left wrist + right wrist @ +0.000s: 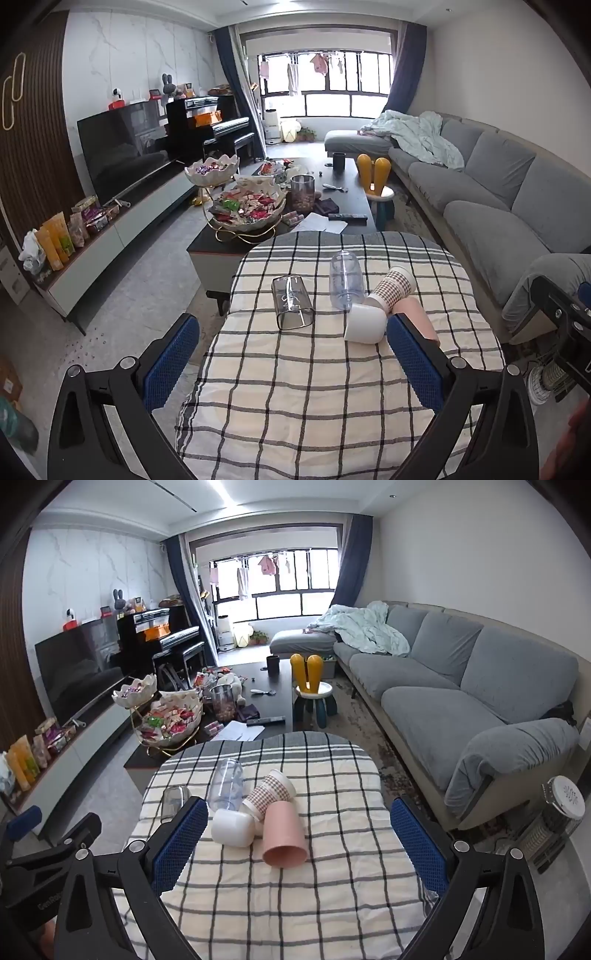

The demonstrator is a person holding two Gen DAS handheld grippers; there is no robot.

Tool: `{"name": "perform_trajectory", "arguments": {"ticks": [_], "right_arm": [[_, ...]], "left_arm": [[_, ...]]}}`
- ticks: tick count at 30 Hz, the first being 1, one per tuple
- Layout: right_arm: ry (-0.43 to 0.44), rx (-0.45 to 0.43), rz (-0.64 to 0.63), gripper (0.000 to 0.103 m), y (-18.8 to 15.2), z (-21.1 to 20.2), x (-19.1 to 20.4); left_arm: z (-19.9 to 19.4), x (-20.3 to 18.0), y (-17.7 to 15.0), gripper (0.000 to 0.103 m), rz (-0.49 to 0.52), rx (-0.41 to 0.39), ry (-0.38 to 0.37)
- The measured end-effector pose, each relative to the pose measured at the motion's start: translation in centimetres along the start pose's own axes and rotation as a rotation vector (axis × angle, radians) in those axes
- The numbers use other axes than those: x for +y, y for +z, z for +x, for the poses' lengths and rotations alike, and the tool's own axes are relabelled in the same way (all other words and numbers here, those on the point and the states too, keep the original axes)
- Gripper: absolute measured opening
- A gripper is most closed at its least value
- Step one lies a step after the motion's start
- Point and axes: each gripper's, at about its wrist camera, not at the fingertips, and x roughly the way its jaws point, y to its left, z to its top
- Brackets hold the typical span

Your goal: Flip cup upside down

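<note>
Several cups lie on their sides on a checked tablecloth (295, 387): a clear square glass (291, 302), a clear bluish cup (346, 280), a checked paper cup (393, 290), a white cup (365, 324) and a pink cup (283, 833). The right wrist view shows the same cluster: glass (173, 800), bluish cup (226, 784), checked cup (271, 792), white cup (233, 827). My left gripper (293, 360) is open and empty, just short of the glass and white cup. My right gripper (299, 843) is open and empty, its fingers on either side of the pink cup's mouth.
Beyond the small table stands a dark coffee table (347, 199) with snack bowls (247, 210), a jar and a remote. A grey sofa (461, 701) runs along the right. A TV (125, 147) and low cabinet are on the left. A heater (554, 819) stands at the right.
</note>
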Motion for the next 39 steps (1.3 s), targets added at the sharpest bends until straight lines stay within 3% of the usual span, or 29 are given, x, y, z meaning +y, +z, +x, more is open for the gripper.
{"name": "perform_trajectory", "arguments": {"ticks": [39], "right_arm": [[0.003,0.006,0.008,0.100,0.1,-0.1,0.0]], "left_arm": [[-0.7,-0.7,0.2,0.103,0.026,-0.026,0.009]]}}
